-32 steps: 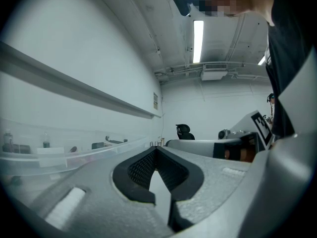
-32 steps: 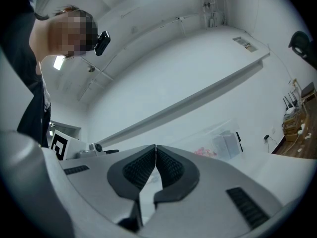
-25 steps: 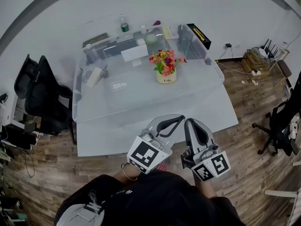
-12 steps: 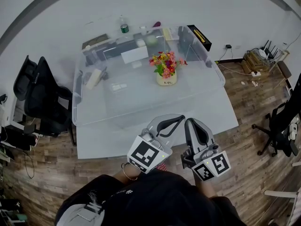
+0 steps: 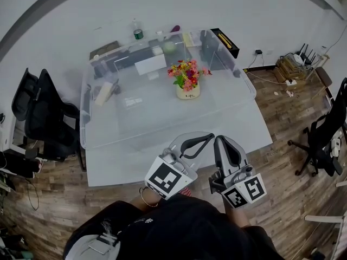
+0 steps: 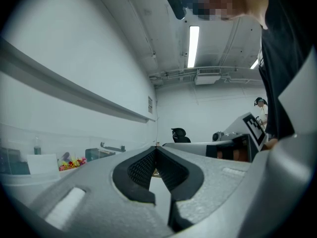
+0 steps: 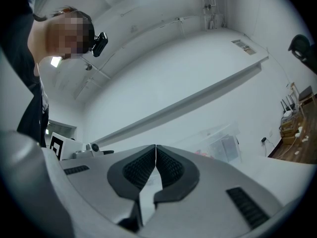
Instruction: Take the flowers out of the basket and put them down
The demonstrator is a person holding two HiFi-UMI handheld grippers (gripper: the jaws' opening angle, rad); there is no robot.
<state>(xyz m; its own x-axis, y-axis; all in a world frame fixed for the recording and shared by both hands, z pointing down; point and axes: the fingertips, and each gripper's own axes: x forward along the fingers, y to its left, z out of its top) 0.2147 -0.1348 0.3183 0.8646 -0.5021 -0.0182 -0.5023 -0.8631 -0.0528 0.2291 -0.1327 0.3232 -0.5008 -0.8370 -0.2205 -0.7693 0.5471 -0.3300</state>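
A bunch of red, pink and yellow flowers (image 5: 185, 73) stands upright in a cream pot (image 5: 187, 91) inside a large clear plastic bin (image 5: 162, 137) on a white table (image 5: 255, 131). My left gripper (image 5: 210, 136) and right gripper (image 5: 221, 140) hover side by side off the table's near edge, close to my body, well short of the bin. Both are shut with nothing between the pads. The left gripper view shows its jaws (image 6: 156, 148) together and the flowers (image 6: 71, 162) small at the far left. In the right gripper view the jaws (image 7: 155, 147) also meet.
The bin also holds a white card (image 5: 150, 65) and a cream object (image 5: 104, 92). Behind it stand a bottle (image 5: 137, 32) and a black box (image 5: 226, 41). Black chairs sit at the left (image 5: 38, 107) and right (image 5: 325, 140); cables and boxes (image 5: 290, 69) lie on the wooden floor.
The bin, table and flowers sit slightly higher and further left in the head view. Both grippers keep their place and stay shut.
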